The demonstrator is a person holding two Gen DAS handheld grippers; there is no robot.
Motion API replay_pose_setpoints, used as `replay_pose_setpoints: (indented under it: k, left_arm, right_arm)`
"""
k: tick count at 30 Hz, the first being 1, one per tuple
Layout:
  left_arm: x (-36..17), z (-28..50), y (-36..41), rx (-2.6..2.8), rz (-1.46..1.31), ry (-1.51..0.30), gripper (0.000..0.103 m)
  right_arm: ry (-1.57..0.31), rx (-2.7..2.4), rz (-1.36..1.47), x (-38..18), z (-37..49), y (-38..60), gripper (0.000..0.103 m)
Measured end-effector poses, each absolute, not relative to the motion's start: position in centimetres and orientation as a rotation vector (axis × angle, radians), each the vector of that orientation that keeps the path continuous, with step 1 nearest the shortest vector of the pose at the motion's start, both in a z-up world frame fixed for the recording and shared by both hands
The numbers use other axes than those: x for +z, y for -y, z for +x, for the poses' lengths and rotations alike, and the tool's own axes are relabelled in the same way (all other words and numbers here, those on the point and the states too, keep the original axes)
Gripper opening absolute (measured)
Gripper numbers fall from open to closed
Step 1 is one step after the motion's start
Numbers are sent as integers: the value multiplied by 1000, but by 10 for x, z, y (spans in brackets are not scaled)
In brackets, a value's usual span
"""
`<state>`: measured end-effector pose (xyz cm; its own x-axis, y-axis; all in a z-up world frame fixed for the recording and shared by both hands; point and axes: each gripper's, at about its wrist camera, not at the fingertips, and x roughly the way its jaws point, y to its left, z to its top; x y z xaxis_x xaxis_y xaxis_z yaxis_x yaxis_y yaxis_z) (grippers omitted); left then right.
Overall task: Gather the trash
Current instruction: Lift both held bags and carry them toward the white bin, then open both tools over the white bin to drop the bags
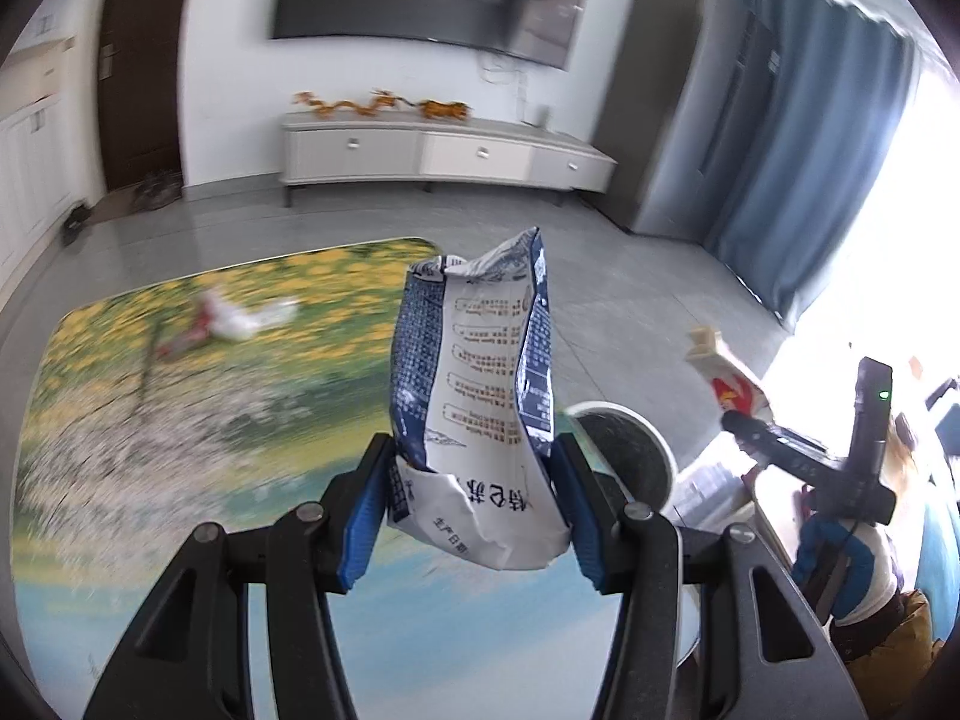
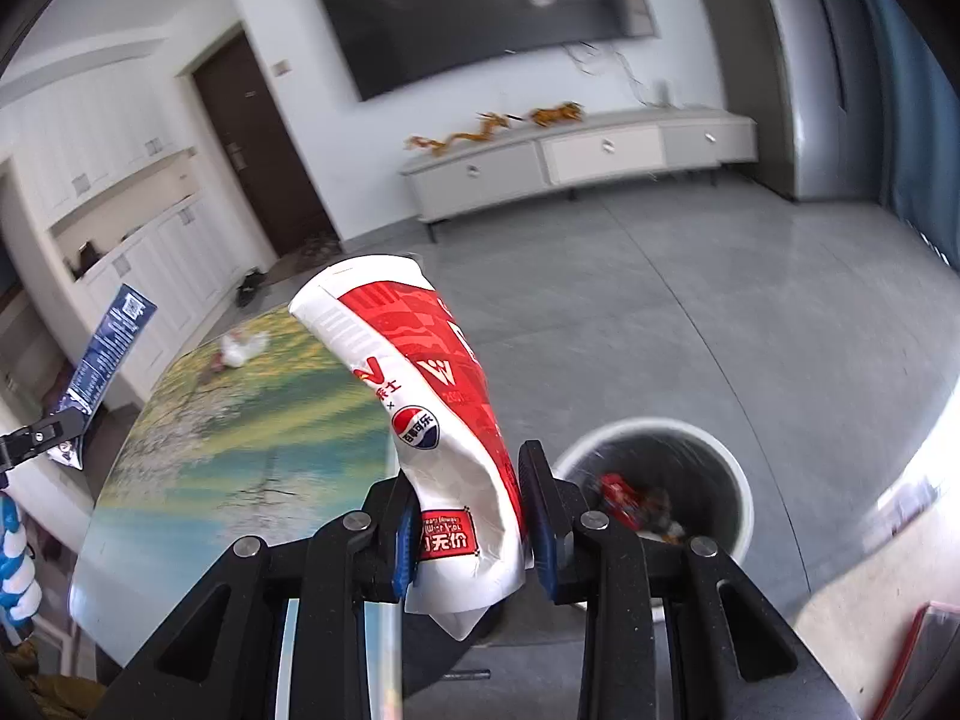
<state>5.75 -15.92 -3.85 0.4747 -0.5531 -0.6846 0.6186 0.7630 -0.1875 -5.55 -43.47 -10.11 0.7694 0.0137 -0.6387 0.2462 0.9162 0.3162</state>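
Note:
My left gripper is shut on a crumpled blue and white milk carton and holds it above the table. My right gripper is shut on a crushed red and white paper cup, held up beside the white trash bin. The bin has some red and dark trash inside. The bin also shows in the left wrist view, just right of the carton. The right gripper with the cup shows there at the right. The carton shows at the left in the right wrist view.
A table with a yellow flower and water print lies below. A white and red piece of trash lies at its far side. A TV cabinet stands against the far wall. Blue curtains hang at the right.

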Motion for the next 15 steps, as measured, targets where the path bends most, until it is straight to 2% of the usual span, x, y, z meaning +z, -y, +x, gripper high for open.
replay_pose_setpoints:
  k: [15]
  left_arm:
    - [-97, 65, 345, -964, 306, -914, 51]
  right_arm:
    - [-811, -303, 562, -161, -50, 516, 29]
